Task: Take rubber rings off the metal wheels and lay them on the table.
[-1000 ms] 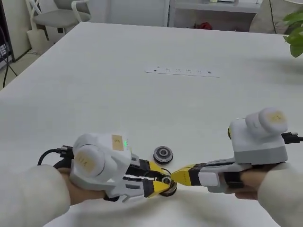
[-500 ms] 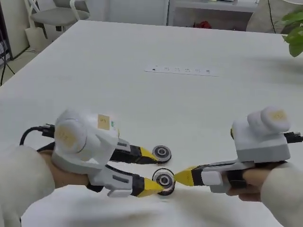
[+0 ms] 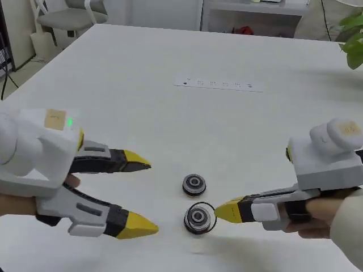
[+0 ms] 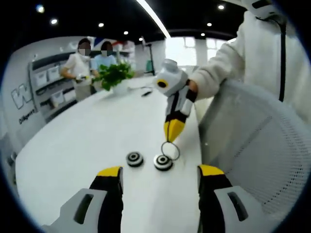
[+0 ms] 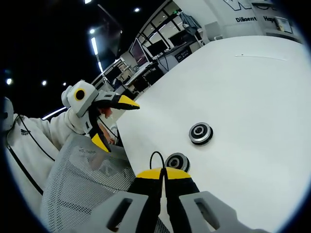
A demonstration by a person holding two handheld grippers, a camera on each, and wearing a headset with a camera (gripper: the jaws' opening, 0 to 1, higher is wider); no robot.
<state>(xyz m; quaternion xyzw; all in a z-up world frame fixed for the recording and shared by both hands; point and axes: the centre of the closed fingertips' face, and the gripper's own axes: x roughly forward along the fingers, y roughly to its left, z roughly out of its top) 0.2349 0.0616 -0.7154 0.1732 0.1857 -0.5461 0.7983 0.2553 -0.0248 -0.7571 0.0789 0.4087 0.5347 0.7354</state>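
Rubber ring (image 3: 200,204), a thin black loop, is pinched at one edge by the right gripper (image 3: 220,213), jaws together on it. In the left gripper view the loop runs from the yellow tips down to the near metal wheel (image 3: 198,217); cannot tell whether its lower end is free of the wheel or just touching it. The near wheel lies flat on the white table (image 3: 170,124), right at the right gripper's tips. The second metal wheel (image 3: 194,184) lies flat just beyond it, apart from it, with its dark rim on. The left gripper (image 3: 153,197) is off to the left of both wheels, jaws wide apart, holding nothing, tips pointing toward the wheels but well short of them; a green light shows on its body. A person's hands in white sleeves hold both grippers. Farther up the table lies a white power strip (image 3: 218,85), well apart from the wheels. Green plant (image 3: 354,39) at the table's far right edge, chair (image 3: 68,20) beyond the far left corner. The left gripper view shows two people (image 4: 92,60) standing behind the plant and a grey mesh chair back (image 4: 252,141) beside the table.
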